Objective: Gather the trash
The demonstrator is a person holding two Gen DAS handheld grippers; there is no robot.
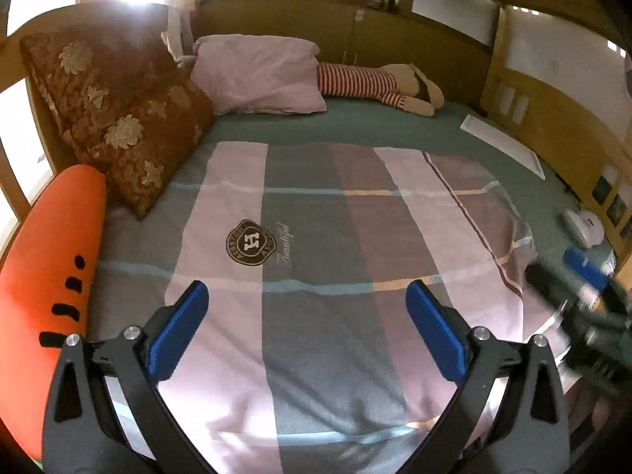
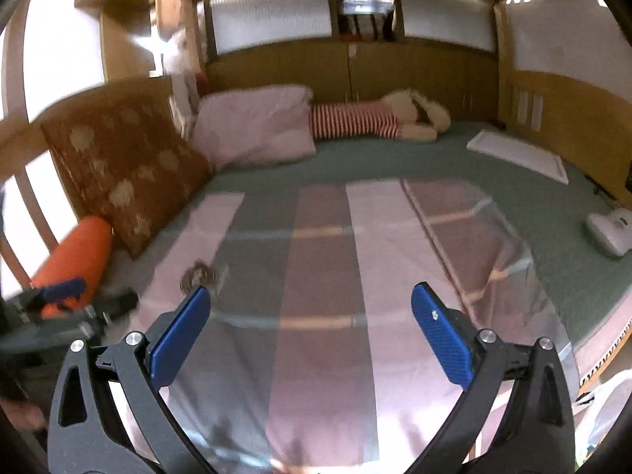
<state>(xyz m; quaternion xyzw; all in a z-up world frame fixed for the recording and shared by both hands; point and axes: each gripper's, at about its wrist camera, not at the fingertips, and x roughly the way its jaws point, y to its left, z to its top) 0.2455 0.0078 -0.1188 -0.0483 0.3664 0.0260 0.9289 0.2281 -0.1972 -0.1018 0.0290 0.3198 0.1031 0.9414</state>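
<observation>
While both tools hang over its near edge, the bed [image 1: 493, 134] fills almost everything either camera sees, its green sheet running back to the wooden panelling at the far side. A striped quilt [image 1: 339, 237] in pink and grey lies spread flat over the middle and the near part, badge upward, as a made bed would be left. Along the left edge a brown flowered cushion [image 1: 118, 118] leans against the frame, with an orange carrot-shaped bolster [image 1: 51, 260] just in front of it at the near left corner; a pink pillow [image 1: 256, 75] sits at the far edge, and a soft toy in a red-striped top [image 1: 367, 83] lies face down beside it. Near the far right corner a flat white board or pad [image 1: 501, 142] rests on the sheet, and a small white device [image 1: 584, 225] sits by the right edge; what it is cannot be told. The left gripper [image 1: 308, 304] and the right gripper [image 2: 310, 308] are both held low and level with their blue pads spread wide and nothing between them, a stance that suits scanning. As for trash, nothing on the bed clearly reads as litter, and no bin or bag is plainly visible, so this could equally be a bed being searched or one already cleared.
</observation>
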